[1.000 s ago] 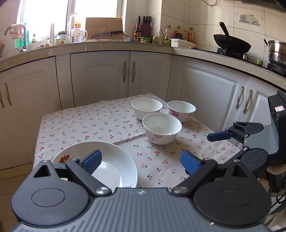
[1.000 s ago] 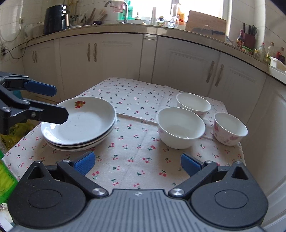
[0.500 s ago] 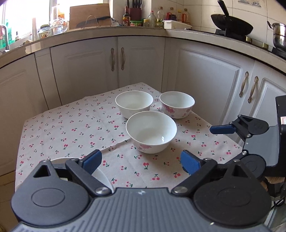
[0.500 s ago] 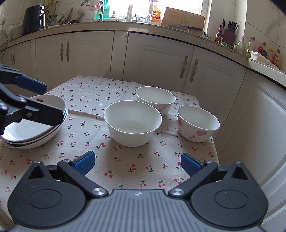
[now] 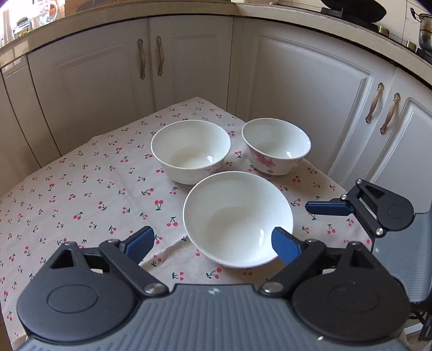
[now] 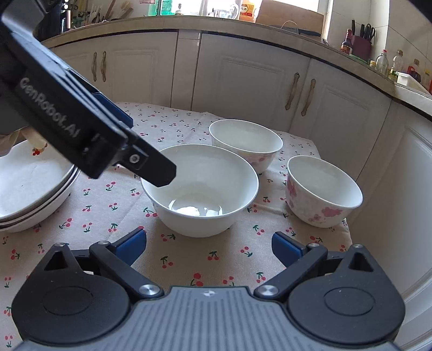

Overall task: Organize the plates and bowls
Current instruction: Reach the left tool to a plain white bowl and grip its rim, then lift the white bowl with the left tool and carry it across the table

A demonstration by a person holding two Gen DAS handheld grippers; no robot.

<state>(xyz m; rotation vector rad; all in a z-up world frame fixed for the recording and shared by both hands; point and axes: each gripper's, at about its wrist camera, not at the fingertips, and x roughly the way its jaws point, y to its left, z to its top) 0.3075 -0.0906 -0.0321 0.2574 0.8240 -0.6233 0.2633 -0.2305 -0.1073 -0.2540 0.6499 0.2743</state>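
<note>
A small table is standing in the corner of a kitchen, covered by a beige cloth printed with red cherries, the fabric creasing along a fold that is running across its middle. Cream-white cabinet doors with bronze handles are wrapping around two sides of it, and a pale stone worktop is running above them, carrying bottles, a knife block and jars under a bright window. A black wok is sitting on the hob at the far right of the left wrist view.

Three bowls are clustering near the table's right end. The plain white ceramic bowl is sitting nearest, with a second white bowl bearing faint pink flowers behind it and a smaller white bowl with bold pink blossoms to the right; the bowls are standing close together. A stack of white shallow plates is resting at the left edge of the cloth, the top one showing a small red motif.

The left gripper is hovering over the nearest bowl with its blue-padded fingers spread wide, having just narrowed slightly; they are reaching over its near rim, gripping nothing. The right gripper is hanging above the cloth in front of that bowl, its jaws apart and empty.
</note>
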